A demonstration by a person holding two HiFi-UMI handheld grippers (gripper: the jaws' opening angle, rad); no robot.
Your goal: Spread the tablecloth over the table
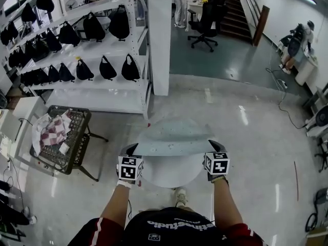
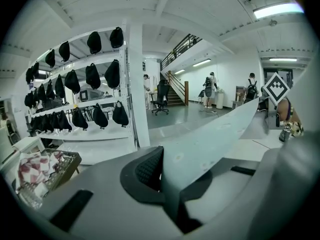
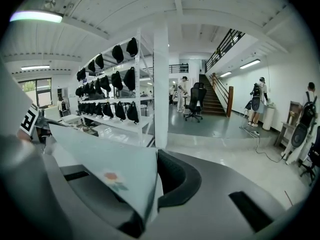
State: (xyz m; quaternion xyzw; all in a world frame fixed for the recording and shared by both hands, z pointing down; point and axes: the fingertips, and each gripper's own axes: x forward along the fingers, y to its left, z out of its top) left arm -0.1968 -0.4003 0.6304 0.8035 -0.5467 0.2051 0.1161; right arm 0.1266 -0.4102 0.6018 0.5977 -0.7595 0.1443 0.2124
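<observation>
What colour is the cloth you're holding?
The tablecloth is pale bluish-grey with small flower prints, clearest in the right gripper view.

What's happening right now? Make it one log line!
left gripper: shut on tablecloth | right gripper: shut on tablecloth | tablecloth: stretched between both, above table | step: not yet spread

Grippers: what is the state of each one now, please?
Left gripper: closed on the tablecloth edge.
Right gripper: closed on the tablecloth too.
</observation>
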